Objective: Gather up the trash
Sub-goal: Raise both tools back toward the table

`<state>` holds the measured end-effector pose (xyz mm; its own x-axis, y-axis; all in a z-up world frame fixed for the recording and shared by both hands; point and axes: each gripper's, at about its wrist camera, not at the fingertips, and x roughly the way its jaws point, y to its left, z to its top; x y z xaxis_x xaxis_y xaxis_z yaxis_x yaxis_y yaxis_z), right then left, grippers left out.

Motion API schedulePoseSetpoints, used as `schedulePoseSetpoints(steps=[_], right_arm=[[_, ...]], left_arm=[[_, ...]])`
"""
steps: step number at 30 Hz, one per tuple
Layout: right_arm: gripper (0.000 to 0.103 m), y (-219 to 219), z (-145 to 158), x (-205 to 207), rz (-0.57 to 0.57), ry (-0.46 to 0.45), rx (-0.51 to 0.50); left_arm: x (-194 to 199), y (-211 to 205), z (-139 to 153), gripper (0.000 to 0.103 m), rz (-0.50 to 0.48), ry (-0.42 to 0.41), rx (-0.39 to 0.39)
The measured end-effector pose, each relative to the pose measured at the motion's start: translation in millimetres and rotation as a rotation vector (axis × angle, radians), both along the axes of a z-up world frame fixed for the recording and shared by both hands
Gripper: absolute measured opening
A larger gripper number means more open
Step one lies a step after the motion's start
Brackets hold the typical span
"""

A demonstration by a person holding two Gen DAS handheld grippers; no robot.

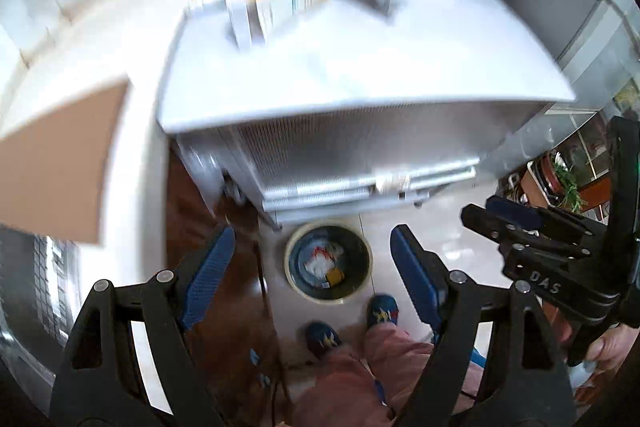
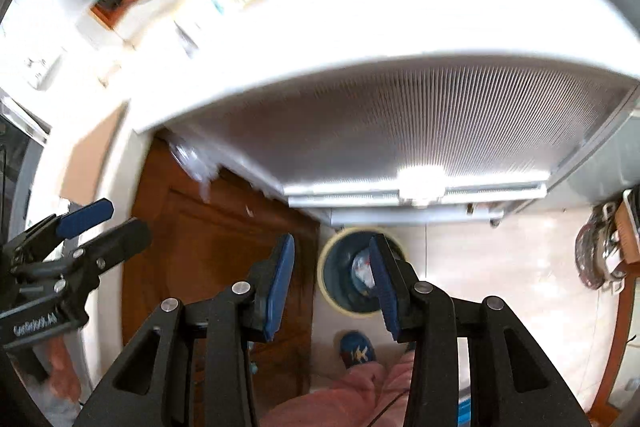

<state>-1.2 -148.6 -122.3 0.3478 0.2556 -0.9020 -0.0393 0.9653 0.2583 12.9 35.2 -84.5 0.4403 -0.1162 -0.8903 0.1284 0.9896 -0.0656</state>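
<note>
Left wrist view: the left gripper (image 1: 312, 261) points steeply down, its blue-padded jaws wide apart with nothing between them. Directly below, on the pale tiled floor (image 1: 448, 227), stands the round dark waste bin with a cream rim (image 1: 294, 283). It sits upright, mouth facing up, its axis vertical, just in front of the ribbed grey cabinet with a white top (image 1: 360, 99). White and red crumpled trash and a yellow scrap (image 1: 324, 261) lie at the bottom. The person's blue patterned slippers (image 1: 382, 310) stand just beside the bin. The right gripper (image 1: 516, 223) shows at the right edge.

Right wrist view: the right gripper (image 2: 332, 283) also points down; its jaws stand at a narrow gap and are empty. The bin (image 2: 340, 267) appears between and behind the pads, partly hidden by the right pad. The left gripper (image 2: 104, 223) shows at the left edge, over the brown wooden floor panel (image 2: 208, 227).

Judgement: no trash is in hand. Blurred items lie on the cabinet top; what they are cannot be told. For the next pick, each gripper should approach with jaws spread wider than the item and return above the bin mouth before release.
</note>
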Motion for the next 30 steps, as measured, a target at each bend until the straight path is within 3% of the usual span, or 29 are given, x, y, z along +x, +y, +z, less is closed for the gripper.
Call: schedulePoseSetpoints(steps=[3,7,10,15,22,30], right_arm=[[0.040,0.2,45.8,-1.1,-0.027,-0.085,-0.014],[0.054,-4.3,102.3,-0.3,-0.063,-0.184,-0.028],[0.054,-8.2,139.2,5.1,-0.093,-0.251,-0.020],[0.059,-14.1,174.5,23.7,-0.123,-0.309,-0.007],[0.061,-28.6,181.0,87.4,-0.122,-0.338,0.002],[0.061,-46.8,176.0,215.2,-0.069,-0.332,0.032]], left_arm=[[0.2,9.4,39.9,0.078,-0.022,-0.084,0.006],[4.9,21.1,80.1,0.078,-0.044,-0.188,0.023],[18.7,36.6,99.0,0.078,-0.039,-0.234,0.036],[56.1,55.6,116.4,0.078,-0.013,-0.257,0.050],[131.6,68.2,102.7,0.078,0.038,-0.223,0.077],[236.6,63.0,69.1,0.078,0.076,-0.116,0.123]])
